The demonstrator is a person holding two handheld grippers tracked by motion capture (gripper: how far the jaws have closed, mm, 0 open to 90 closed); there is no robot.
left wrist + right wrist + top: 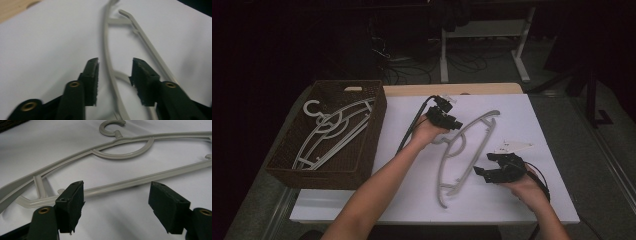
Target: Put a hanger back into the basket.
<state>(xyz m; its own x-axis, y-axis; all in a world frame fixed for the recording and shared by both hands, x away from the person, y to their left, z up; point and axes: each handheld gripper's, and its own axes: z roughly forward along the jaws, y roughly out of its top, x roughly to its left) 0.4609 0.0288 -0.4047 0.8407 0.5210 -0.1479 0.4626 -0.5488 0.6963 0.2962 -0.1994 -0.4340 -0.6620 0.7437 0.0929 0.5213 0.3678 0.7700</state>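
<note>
We are hovering the left tongs (447,119), spread, over the grey plastic hanger (462,150) lying flat on the white desk (412,200); its thin smooth curved arm is sitting between the pads untouched, and could be slipping sideways if we close off-centre. The right tongs (492,167) are spread too, beside the straight bar. Other hangers are resting in the woven basket (287,155) far left.

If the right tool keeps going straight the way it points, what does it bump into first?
Most likely the grey hanger on the white board. Its lower bar crosses just ahead of the right tool, whose jaws stand open. Exact depth is unclear.
</note>
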